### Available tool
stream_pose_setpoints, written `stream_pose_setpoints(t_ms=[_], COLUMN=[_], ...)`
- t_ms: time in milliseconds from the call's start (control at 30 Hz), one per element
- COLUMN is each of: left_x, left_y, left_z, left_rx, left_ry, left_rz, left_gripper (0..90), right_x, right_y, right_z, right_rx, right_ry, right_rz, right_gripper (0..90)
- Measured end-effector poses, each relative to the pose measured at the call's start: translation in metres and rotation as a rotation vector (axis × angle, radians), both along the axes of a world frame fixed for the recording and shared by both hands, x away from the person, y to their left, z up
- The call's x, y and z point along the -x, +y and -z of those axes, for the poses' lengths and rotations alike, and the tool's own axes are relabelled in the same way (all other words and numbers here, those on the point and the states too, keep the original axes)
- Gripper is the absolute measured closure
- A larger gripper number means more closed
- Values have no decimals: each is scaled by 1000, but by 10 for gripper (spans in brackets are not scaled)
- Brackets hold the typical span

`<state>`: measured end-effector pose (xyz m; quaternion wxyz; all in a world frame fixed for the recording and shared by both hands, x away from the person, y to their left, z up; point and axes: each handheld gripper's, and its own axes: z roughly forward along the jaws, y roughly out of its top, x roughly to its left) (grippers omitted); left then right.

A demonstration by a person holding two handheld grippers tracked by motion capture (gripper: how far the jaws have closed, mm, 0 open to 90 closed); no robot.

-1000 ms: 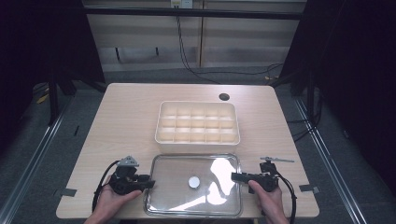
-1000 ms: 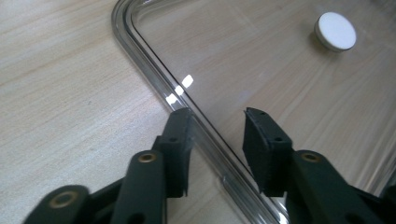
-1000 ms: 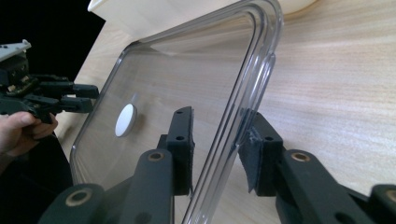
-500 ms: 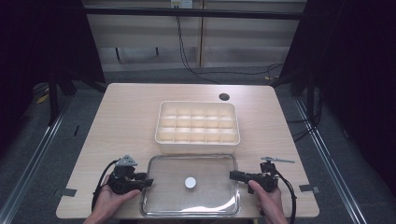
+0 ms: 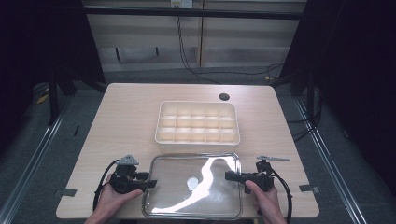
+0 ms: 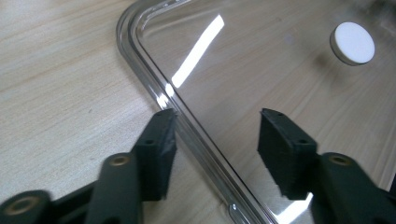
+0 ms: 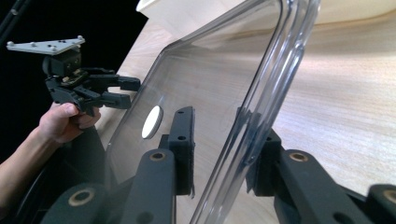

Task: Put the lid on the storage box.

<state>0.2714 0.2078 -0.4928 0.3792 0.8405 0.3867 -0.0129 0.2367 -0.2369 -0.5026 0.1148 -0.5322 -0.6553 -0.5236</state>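
Observation:
A clear rectangular lid [image 5: 215, 198] with a white round knob [image 5: 192, 182] lies at the table's front, just before a white compartment box [image 5: 197, 122]. My left gripper [image 5: 149, 180] is at the lid's left edge. In the left gripper view it [image 6: 215, 135] stands open, its jaws either side of the rim [image 6: 154, 79], with the knob [image 6: 352, 43] beyond. My right gripper [image 5: 227, 176] is at the lid's right edge. In the right gripper view it [image 7: 217, 130] is open around the rim [image 7: 275, 60], one jaw close against it. The left gripper [image 7: 133, 92] shows across the lid.
The box's compartments look empty. A dark round hole [image 5: 224, 97] sits in the tabletop behind the box, at the right. Bare wood [image 5: 121, 121] lies left and right of the box. The table's front edge runs just below the lid and the hands.
The right gripper has slid a little left onto the lid's right rim. The glare on the lid has shifted. The left gripper has hardly moved.

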Motion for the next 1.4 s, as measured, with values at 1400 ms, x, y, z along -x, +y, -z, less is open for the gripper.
stream_pose_setpoints(t_ms=[1400], left_x=[-14], left_y=[4], left_z=[6], left_rx=[155], left_ry=[106], left_rz=[24], left_gripper=[304], right_x=[11], right_y=[0], right_z=[-33], right_rx=[28], right_ry=[-232], right_rz=[-29], right_gripper=[702])
